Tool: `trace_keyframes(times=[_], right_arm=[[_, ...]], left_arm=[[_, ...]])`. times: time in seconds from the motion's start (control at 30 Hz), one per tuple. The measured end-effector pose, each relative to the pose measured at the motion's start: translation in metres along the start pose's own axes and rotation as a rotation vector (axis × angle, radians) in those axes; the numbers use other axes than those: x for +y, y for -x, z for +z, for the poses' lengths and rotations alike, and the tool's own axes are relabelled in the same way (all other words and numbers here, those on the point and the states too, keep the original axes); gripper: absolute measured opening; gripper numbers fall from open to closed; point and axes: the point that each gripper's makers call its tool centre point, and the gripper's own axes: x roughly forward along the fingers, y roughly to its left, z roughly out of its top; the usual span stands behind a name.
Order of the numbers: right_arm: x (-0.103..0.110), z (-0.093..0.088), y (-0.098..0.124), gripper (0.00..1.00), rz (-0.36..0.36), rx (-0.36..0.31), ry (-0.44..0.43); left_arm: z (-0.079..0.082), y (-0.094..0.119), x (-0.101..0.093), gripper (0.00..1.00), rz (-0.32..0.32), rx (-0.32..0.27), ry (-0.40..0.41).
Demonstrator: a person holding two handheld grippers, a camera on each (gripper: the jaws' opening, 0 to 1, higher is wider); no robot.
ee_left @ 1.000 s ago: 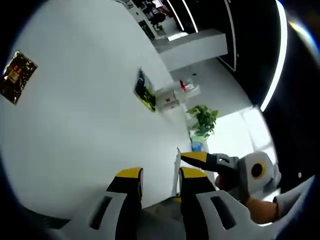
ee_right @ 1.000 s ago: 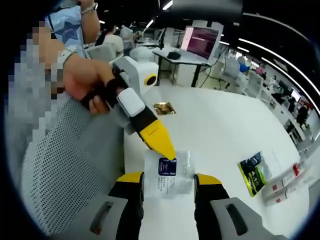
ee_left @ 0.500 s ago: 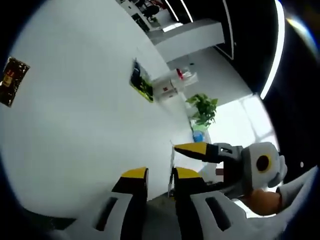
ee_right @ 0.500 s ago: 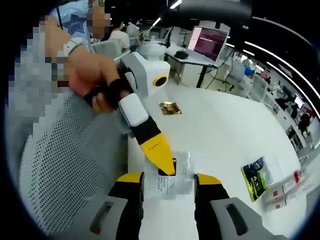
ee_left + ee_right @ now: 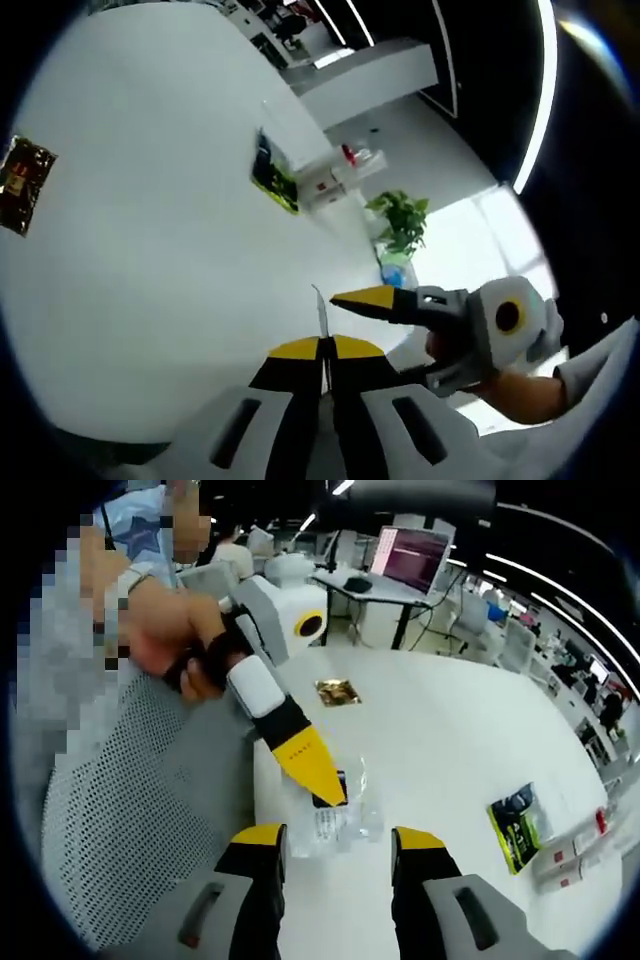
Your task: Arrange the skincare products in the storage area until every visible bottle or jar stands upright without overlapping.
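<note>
A clear plastic sachet with a dark blue label hangs just over the near edge of the white table. My left gripper comes in from the left, and its yellow jaws are shut on the sachet's top edge. In the left gripper view the sachet shows edge-on as a thin sheet pinched between the shut jaws of the left gripper. My right gripper is open just below the sachet, one jaw to each side and touching nothing. Its yellow tip also reaches in beside the sachet.
On the table lie a gold foil packet, a green and black packet and white boxes with red marks at the far edge. A person in grey mesh clothing stands close on the left. Office desks with a monitor stand behind.
The left jaws have gone from open to shut on the clear sachet's edge. The sachet now looks bent and raised instead of lying flat. The right gripper stays open.
</note>
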Motion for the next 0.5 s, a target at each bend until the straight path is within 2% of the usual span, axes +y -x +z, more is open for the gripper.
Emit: trace_keyframes(times=[0.1,0.17,0.33,0.4,0.43,0.5], right_arm=[[-0.006,0.000,0.006,0.41,0.000,-0.044,-0.119],[-0.010,0.000,0.010,0.40,0.005,-0.085,-0.259],[-0.018,0.012,0.021,0.36,0.079,-0.289,-0.679],[-0.020,0.023,0.028,0.31,0.162,-0.418,-0.878],[-0.021,0.024,0.030,0.30,0.199,-0.456,-1.004],[-0.015,0.027,0.030,0.28,0.265,-0.492,-1.105]], left_arm=[[0.006,0.003,0.001,0.00,-0.011,-0.029,0.017],[0.009,0.003,0.000,0.00,-0.022,-0.045,0.036],[0.023,0.009,-0.016,0.00,-0.113,-0.115,0.079],[0.028,0.012,-0.022,0.00,-0.142,-0.144,0.088],[0.031,0.014,-0.027,0.00,-0.161,-0.163,0.097],[0.037,0.017,-0.034,0.00,-0.200,-0.200,0.123]])
